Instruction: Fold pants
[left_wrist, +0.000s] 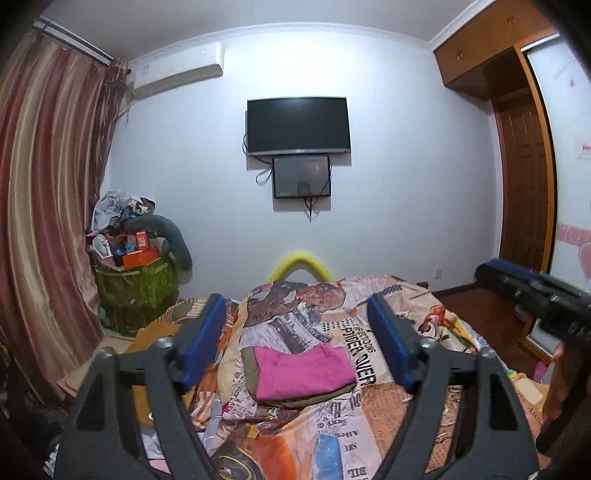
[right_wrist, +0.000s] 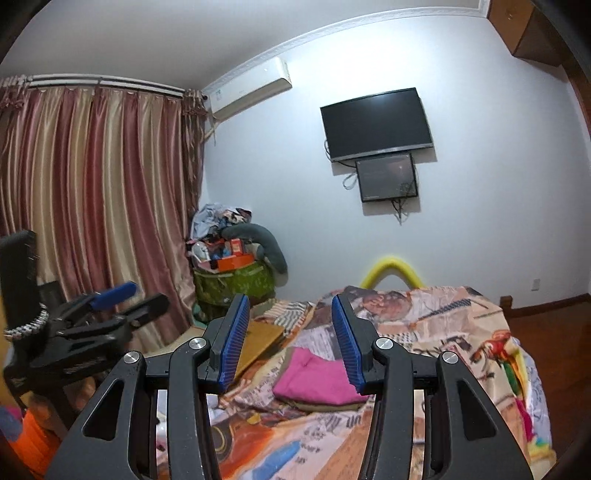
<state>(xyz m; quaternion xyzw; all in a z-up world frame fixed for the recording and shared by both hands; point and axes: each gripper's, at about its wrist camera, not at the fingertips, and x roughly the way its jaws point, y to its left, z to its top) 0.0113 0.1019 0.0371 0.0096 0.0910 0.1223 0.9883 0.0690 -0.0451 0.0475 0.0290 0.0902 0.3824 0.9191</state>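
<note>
Folded pink pants lie on top of a folded olive garment on the printed bedspread; they also show in the right wrist view. My left gripper is open and empty, held above and short of the pants. My right gripper is open and empty, also raised above the bed near the pants. The right gripper shows at the right edge of the left wrist view, and the left gripper shows at the left of the right wrist view.
A brown envelope lies on the bed left of the pants. A green basket heaped with boxes and clothes stands in the corner by the curtain. A TV hangs on the far wall. A wardrobe stands at right.
</note>
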